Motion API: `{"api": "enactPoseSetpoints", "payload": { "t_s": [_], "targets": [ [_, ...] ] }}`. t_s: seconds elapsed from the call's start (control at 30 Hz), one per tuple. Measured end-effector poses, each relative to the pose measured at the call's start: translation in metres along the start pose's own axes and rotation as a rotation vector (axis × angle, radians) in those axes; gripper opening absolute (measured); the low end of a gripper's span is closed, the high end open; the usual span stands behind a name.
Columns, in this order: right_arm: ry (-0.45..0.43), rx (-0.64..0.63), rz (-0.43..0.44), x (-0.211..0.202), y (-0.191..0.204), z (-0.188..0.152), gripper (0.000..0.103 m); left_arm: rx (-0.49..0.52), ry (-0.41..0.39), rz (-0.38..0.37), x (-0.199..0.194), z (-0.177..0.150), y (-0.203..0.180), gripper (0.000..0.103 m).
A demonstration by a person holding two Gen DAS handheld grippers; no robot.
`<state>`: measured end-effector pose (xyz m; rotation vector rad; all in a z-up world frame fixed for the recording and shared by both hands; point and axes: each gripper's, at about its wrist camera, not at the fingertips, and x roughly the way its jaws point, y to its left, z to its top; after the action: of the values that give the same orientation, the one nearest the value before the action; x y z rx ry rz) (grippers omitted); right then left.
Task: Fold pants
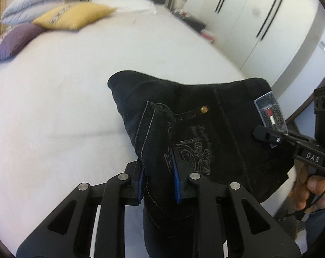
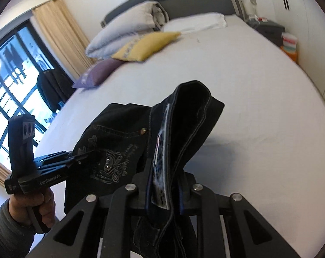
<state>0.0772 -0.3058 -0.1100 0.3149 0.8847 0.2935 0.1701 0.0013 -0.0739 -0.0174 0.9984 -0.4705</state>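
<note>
Left gripper (image 1: 159,177) clamping the pants (image 1: 205,133), right gripper (image 2: 164,190) pinching their waistband, both raised side by side, a hand (image 2: 36,206) gripping each handle.

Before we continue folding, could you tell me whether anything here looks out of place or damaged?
Nothing stands out. The black pants hang bunched between the left gripper and the right gripper, above the white bed; no tear shows.

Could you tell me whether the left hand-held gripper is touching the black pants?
Touching: the left wrist view shows the left hand-held gripper clamping the black pants.
</note>
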Motion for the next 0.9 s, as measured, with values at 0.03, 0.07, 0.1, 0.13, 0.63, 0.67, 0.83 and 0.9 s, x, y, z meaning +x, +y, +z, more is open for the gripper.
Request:
{"api": "enactPoseSetpoints", "payload": {
  "t_s": [0.03, 0.07, 0.1, 0.13, 0.63, 0.67, 0.83, 0.9],
  "targets": [
    [0.029, 0.018, -0.016, 0.014, -0.009, -0.003, 0.024, -0.011, 0.026, 0.015, 0.016, -0.003, 0.0, 0.023],
    [0.063, 0.029, -0.033, 0.026, -0.016, -0.008, 0.032, -0.018, 0.051, 0.035, 0.03, -0.007, 0.0, 0.027],
    [0.134, 0.047, -0.1, 0.048, -0.029, -0.016, 0.039, -0.032, 0.064, 0.054, 0.04, -0.015, 0.007, 0.039],
    [0.158, 0.066, -0.133, 0.056, -0.038, -0.022, 0.049, -0.049, 0.062, 0.058, 0.044, -0.02, 0.011, 0.046],
    [-0.267, -0.074, -0.354, -0.09, 0.003, -0.047, 0.077, 0.122, -0.532, 0.392, -0.13, -0.05, -0.06, 0.103],
    [-0.333, -0.105, -0.379, -0.107, 0.016, -0.048, 0.083, 0.146, -0.603, 0.436, -0.149, -0.056, -0.073, 0.103],
    [-0.686, -0.209, -0.399, -0.193, 0.07, -0.037, 0.103, 0.165, -0.81, 0.524, -0.23, -0.073, -0.124, 0.103],
    [-0.751, -0.233, -0.41, -0.216, 0.087, -0.038, 0.103, 0.122, -0.795, 0.417, -0.251, -0.078, -0.128, 0.103]
  ]
}}
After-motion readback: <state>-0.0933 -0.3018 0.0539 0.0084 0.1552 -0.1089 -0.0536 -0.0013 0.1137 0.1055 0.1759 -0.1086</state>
